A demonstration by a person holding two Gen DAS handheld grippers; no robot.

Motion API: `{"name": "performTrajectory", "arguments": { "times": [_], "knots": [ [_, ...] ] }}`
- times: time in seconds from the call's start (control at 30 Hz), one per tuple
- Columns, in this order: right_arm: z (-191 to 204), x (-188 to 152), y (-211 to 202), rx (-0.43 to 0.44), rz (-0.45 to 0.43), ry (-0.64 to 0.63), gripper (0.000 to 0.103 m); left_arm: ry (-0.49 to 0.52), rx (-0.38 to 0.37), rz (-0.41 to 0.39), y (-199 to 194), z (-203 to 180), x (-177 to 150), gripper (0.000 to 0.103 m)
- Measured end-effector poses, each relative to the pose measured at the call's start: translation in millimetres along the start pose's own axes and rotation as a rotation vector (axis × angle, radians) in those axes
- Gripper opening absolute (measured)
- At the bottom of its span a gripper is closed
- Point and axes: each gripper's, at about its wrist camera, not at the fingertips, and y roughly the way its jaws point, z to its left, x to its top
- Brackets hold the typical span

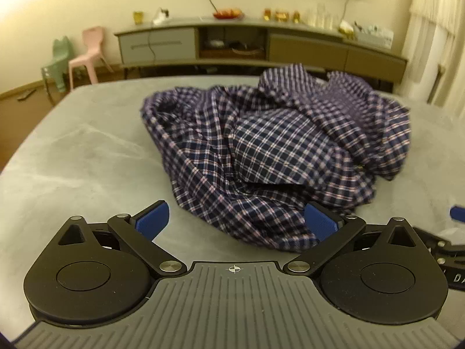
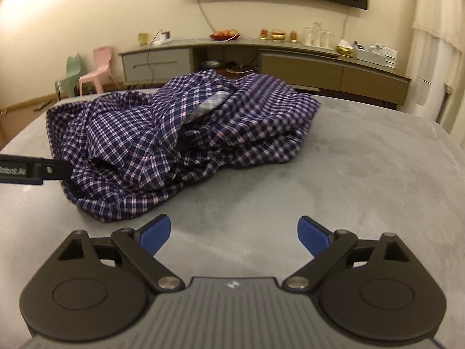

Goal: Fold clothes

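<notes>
A crumpled blue, white and pink checked shirt (image 1: 276, 151) lies in a heap on the grey table (image 1: 81, 160). My left gripper (image 1: 237, 222) stands open at the heap's near edge; its right blue pad (image 1: 319, 221) sits against the cloth and the left pad over bare table, neither pressing on it. In the right wrist view the same shirt (image 2: 180, 133) lies ahead and to the left. My right gripper (image 2: 234, 235) stands open over bare table (image 2: 334, 174), apart from the cloth. The left gripper's finger (image 2: 35, 171) reaches in from the left edge beside the heap.
Beyond the table's far edge stands a long low sideboard (image 2: 290, 61) with glasses, a red bowl and small items. A pink chair (image 2: 100, 69) and a green chair (image 2: 71, 74) stand on the floor at far left. A pale curtain (image 2: 436, 58) hangs at right.
</notes>
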Motion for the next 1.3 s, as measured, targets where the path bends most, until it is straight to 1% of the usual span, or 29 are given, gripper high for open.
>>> {"name": "performTrajectory", "arguments": {
  "times": [0.1, 0.2, 0.23, 0.27, 0.3, 0.33, 0.37, 0.4, 0.43, 0.47, 0.53, 0.57, 0.63, 0.67, 0.7, 0.73, 0.77, 0.83, 0.87, 0.9, 0.93, 0.97, 1.0, 1.03, 1.07, 1.1, 1.2, 1.27, 1.3],
  "knots": [
    [1.3, 16.0, 17.9, -0.003, 0.002, -0.026, 0.099, -0.021, -0.024, 0.022, 22.9, 5.1, 4.4, 0.094],
    [3.7, 31.1, 40.9, -0.009, 0.001, -0.044, 0.101, -0.083, -0.072, 0.033, 41.5, 13.3, 2.5, 0.093],
    [4.9, 35.3, 49.5, 0.002, 0.001, -0.05, 0.101, -0.107, -0.089, 0.042, 48.2, 15.2, 3.1, 0.086],
    [6.0, 39.6, 58.2, 0.015, 0.001, -0.057, 0.1, -0.114, -0.119, 0.049, 54.9, 15.1, 5.8, 0.073],
    [7.2, 43.8, 67.0, 0.028, 0.001, -0.063, 0.09, -0.097, -0.139, 0.048, 59.6, 13.4, 8.9, 0.064],
    [8.4, 48.1, 75.7, 0.04, 0.0, -0.07, 0.057, -0.073, -0.132, 0.046, 63.5, 10.9, 11.8, 0.037],
    [7.2, 51.7, 81.0, 0.083, 0.005, -0.06, 0.033, -0.054, -0.127, 0.043, 67.2, 9.1, 14.9, 0.01],
    [5.2, 55.5, 82.8, 0.101, 0.003, -0.047, 0.003, -0.066, -0.135, 0.035, 69.3, 11.6, 19.2, 0.0],
    [3.1, 59.2, 84.2, 0.115, 0.0, -0.034, 0.0, -0.102, -0.164, 0.021, 68.8, 17.8, 23.7, 0.0],
    [-0.2, 62.6, 77.6, 0.123, -0.032, -0.031, 0.0, -0.14, -0.186, -0.007, 64.8, 25.3, 29.1, 0.0],
    [-14.3, 77.4, 40.7, 0.136, -0.149, 0.027, 0.0, -0.187, -0.191, -0.106, 40.4, 41.7, 41.9, 0.0],
    [-21.7, 83.5, 9.6, 0.157, -0.237, 0.049, 0.0, -0.205, -0.19, -0.165, 21.6, 50.1, 47.2, 0.0],
    [-36.4, 95.2, -55.0, 0.203, -0.417, 0.091, 0.0, -0.226, -0.172, -0.317, -27.1, 65.2, 54.8, 0.0],
    [-41.8, 93.0, -79.2, 0.179, -0.476, 0.084, 0.0, -0.236, -0.161, -0.386, -49.9, 72.5, 57.5, 0.0],
    [-47.0, 89.8, -102.6, 0.15, -0.53, 0.073, 0.0, -0.246, -0.141, -0.417, -64.6, 78.7, 54.4, 0.0],
    [-54.9, 83.5, -110.9, 0.116, -0.535, 0.089, 0.0, -0.257, -0.118, -0.437, -76.5, 84.5, 50.6, 0.0],
    [-62.4, 78.2, -99.1, 0.096, -0.464, 0.112, 0.0, -0.266, -0.091, -0.388, -71.8, 88.1, 43.3, 0.0],
    [-74.7, 69.1, -61.9, 0.074, -0.283, 0.151, 0.001, -0.27, -0.123, -0.153, -33.1, 90.6, 29.0, 0.0],
    [-72.9, 64.9, -44.9, 0.07, -0.219, 0.151, 0.003, -0.308, -0.164, -0.019, -9.3, 91.9, 19.1, 0.0],
    [-70.5, 60.6, -28.6, 0.066, -0.16, 0.149, 0.009, -0.332, -0.181, 0.045, 2.6, 90.8, 10.4, 0.0],
    [-68.0, 56.4, -12.4, 0.062, -0.101, 0.146, 0.021, -0.307, -0.168, 0.032, -0.2, 85.6, 8.5, 0.008],
    [-65.5, 52.1, 3.9, 0.057, -0.041, 0.144, 0.033, -0.281, -0.156, 0.019, -3.1, 80.3, 6.6, 0.024],
    [-57.4, 52.1, 9.1, 0.07, -0.038, 0.124, 0.063, -0.255, -0.144, 0.006, -6.0, 75.0, 4.7, 0.035],
    [-46.9, 53.3, 11.5, 0.088, -0.059, 0.103, 0.088, -0.23, -0.131, -0.007, -8.9, 69.8, 2.8, 0.058],
    [-36.2, 55.4, 16.2, 0.101, -0.078, 0.076, 0.095, -0.204, -0.119, -0.021, -11.8, 64.5, 1.0, 0.076],
    [-28.4, 59.6, 26.2, 0.098, -0.08, 0.052, 0.102, -0.18, -0.108, -0.033, -14.4, 59.5, -0.6, 0.08],
    [-7.9, 67.8, 60.0, 0.087, -0.069, 0.009, 0.101, -0.142, -0.099, -0.041, -14.8, 49.7, -2.2, 0.081],
    [0.0, 64.0, 78.0, 0.133, -0.017, 0.035, 0.064, -0.145, -0.098, -0.029, -8.3, 46.8, -3.0, 0.081],
    [1.4, 61.9, 83.7, 0.166, 0.007, 0.041, 0.019, -0.148, -0.099, -0.023, -5.8, 46.3, -3.7, 0.081]
  ]
}}
